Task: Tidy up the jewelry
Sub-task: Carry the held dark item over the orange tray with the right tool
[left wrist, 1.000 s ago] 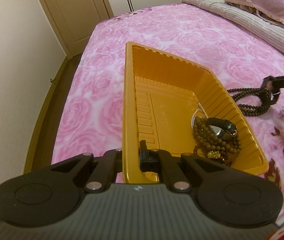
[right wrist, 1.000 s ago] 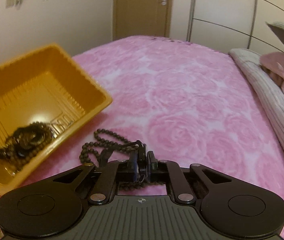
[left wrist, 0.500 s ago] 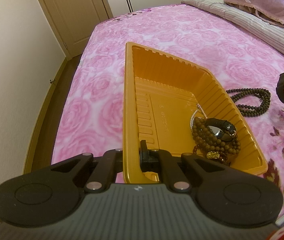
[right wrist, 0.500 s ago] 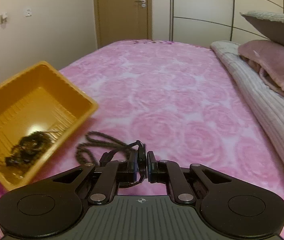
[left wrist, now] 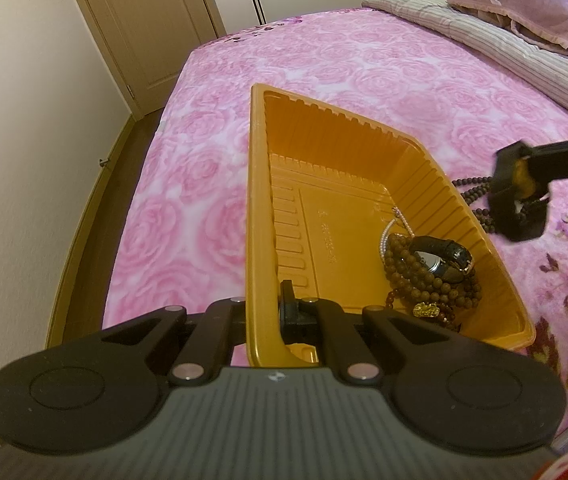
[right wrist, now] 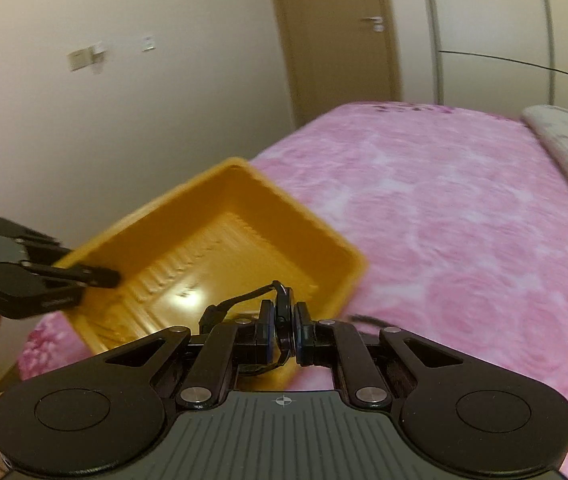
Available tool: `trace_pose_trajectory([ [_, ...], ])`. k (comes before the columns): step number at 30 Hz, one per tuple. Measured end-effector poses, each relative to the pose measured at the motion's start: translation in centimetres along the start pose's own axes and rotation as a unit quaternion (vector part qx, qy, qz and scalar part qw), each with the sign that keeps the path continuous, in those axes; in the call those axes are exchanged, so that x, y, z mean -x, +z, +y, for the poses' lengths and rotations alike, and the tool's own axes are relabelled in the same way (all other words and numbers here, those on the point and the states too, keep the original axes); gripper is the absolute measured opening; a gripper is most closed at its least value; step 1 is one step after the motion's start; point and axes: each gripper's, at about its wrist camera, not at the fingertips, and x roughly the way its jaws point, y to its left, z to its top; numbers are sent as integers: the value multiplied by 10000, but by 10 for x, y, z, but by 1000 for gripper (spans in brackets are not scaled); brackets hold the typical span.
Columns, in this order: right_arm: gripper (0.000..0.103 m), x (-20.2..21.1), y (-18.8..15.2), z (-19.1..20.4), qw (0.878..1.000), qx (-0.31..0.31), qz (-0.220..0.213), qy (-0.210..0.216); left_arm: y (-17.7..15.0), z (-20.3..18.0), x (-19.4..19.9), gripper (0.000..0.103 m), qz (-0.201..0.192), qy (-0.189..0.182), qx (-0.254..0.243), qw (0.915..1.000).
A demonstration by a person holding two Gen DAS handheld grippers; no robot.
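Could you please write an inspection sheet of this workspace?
Surface: bed with pink rose cover.
Job's things: yellow tray holding brown bead bracelets, a watch, a pearl strand; dark bead necklace on the cover; black watch lifted.
Clutter: nothing seen.
Grippers: left gripper shut on tray wall; right gripper shut on black watch.
Cables: nothing seen.
Surroundings: door, wardrobe, pillows.

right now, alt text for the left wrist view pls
The left gripper clamps the near rim of an orange plastic tray on a pink rose-patterned bedspread. Brown bead bracelets and a black watch lie inside.
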Motion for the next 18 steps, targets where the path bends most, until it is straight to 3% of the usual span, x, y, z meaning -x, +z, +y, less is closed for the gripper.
trace_pose_trajectory([
  [10,9,-36,6,32,9990,113,190,388,-1,1,0,4,-12,-19,7,10000],
  [18,9,-43,4,37,9988,117,292,385,-2,0,0,4,-25,-29,32,10000],
])
